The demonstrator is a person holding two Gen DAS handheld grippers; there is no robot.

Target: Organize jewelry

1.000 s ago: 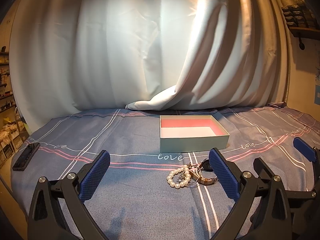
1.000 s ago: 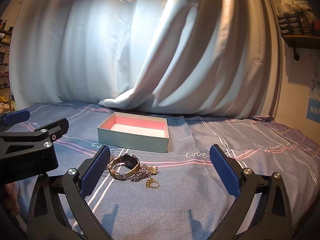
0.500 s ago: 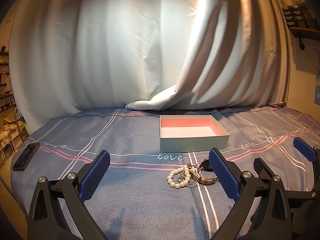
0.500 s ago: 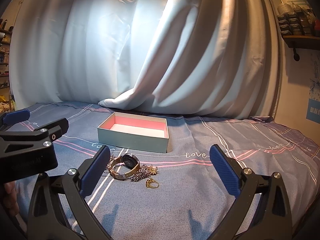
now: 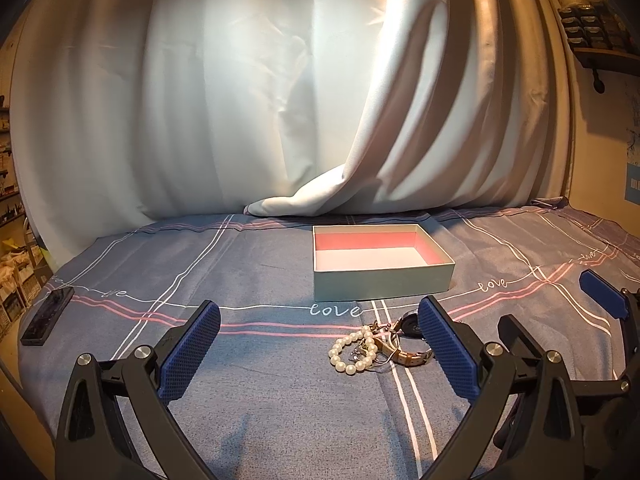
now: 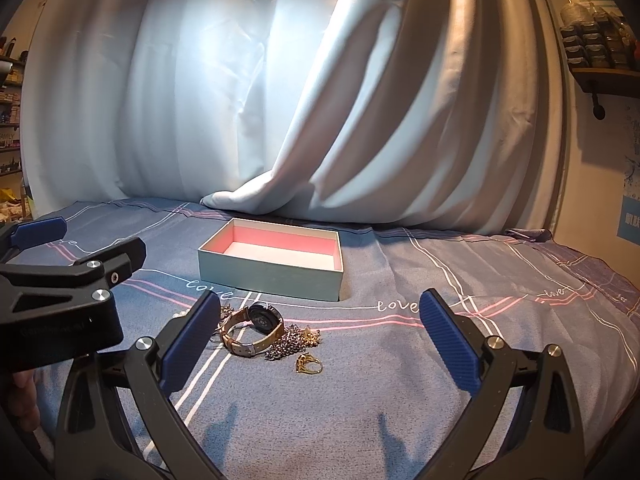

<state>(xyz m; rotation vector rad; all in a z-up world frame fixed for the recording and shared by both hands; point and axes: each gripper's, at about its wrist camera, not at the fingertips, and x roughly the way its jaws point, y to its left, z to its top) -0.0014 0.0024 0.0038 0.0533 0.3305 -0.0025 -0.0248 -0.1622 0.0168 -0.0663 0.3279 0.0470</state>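
Jewelry [image 6: 268, 332] lies before the box [image 6: 276, 276]; left tongs [image 5: 316, 350] and right tongs [image 6: 318, 344] gape wide, holding nothing.

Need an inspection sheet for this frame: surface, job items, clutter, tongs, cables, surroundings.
Surface: blue bedsheet with pink and white lines, printed "love".
Job's things: open box, pink inside, nothing seen in it. In front of it on the sheet: watch, pearl bracelet, chain heap, gold ring lying slightly apart.
Clutter: dark flat object at the sheet's left edge.
Tongs: left tongs open, holding nothing; right tongs open, holding nothing.
Cables: nothing seen.
Surroundings: pale curtain behind; wall shelf with small containers at right.
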